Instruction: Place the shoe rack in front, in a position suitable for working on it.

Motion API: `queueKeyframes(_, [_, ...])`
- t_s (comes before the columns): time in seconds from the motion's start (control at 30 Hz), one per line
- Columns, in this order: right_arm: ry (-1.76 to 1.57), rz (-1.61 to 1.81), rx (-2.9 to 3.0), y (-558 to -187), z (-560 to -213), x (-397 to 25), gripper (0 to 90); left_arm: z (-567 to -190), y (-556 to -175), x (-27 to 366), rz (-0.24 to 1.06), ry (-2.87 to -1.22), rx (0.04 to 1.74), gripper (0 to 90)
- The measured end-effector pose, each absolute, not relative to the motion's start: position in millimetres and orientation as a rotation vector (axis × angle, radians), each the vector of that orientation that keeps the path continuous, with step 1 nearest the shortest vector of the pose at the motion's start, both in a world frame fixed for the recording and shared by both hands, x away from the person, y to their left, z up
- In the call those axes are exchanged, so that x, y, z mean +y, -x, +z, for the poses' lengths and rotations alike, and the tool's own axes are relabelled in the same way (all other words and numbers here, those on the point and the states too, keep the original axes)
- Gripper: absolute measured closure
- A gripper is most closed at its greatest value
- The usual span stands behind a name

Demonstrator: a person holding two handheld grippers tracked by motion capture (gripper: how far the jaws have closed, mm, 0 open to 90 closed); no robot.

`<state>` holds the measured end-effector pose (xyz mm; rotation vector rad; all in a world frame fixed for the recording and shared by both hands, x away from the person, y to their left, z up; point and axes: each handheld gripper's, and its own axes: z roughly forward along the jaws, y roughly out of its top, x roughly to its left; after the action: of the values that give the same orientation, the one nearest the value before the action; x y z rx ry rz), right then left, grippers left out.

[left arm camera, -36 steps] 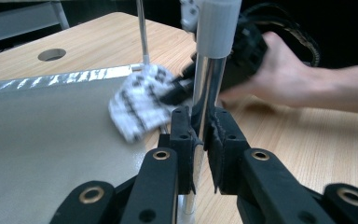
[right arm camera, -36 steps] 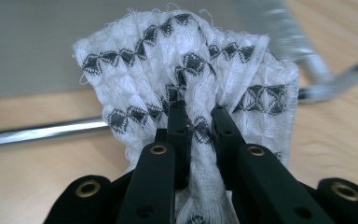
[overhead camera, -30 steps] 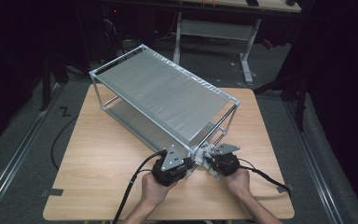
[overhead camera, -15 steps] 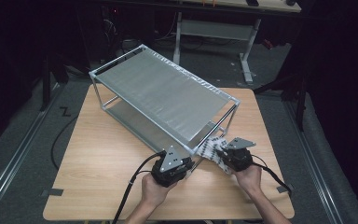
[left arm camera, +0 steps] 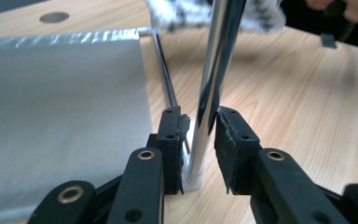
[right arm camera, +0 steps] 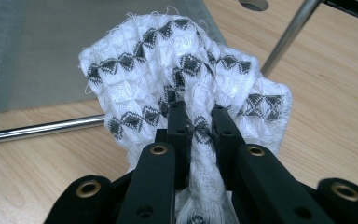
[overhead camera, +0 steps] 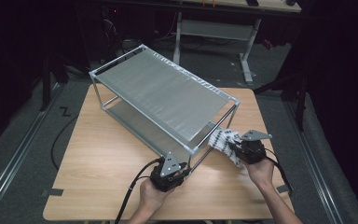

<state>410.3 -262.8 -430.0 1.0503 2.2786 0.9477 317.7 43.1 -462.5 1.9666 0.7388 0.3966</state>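
On the wooden counter [overhead camera: 98, 154], our left hand-held gripper [left arm camera: 200, 140] brackets the rack's leg [left arm camera: 209, 93] unclamped; our right hand-held gripper [right arm camera: 198, 126] pinches the cloth [right arm camera: 168, 70], which could snag on the frame.

White cloth with black bow-tie shapes, silver rack, pale wood.

The cloth [right arm camera: 186, 88] is white, woven in a puffy texture, with rows of small black and grey bow-tie figures across it. The rack [overhead camera: 163, 100] has shiny chrome poles and two dull silver-grey shelves with a fine ribbed sheen. The surface [overhead camera: 102, 158] is light wood with a soft grain. Each tool, the left tool [left arm camera: 200, 140] and the right tool [right arm camera: 198, 123], is matt black with brass-coloured rivets; grey three-cornered plates top them. The floor [overhead camera: 23, 140] is dark grey.
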Motion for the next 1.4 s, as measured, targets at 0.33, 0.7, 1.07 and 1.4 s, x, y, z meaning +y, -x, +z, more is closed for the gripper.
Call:
queueKeyframes(0.33, [-1.067, 0.958, 2.229, -417, -406, -278, 81.7, -483, -317, 40, 0.378, -2.002, 0.762, 73.5])
queueKeyframes(0.7, [-1.068, 0.934, 2.201, -428, -373, -291, 81.8, -492, -319, 37, 0.370, -2.030, 0.773, 80.1])
queueKeyframes(1.07, [-1.070, 0.948, 2.138, -429, -337, -302, 81.8, -493, -318, 37, 0.371, -2.019, 0.780, 80.7])
queueKeyframes(1.4, [-1.028, 0.980, 2.060, -435, -288, -302, 81.9, -494, -317, 38, 0.366, -2.018, 0.776, 80.8])
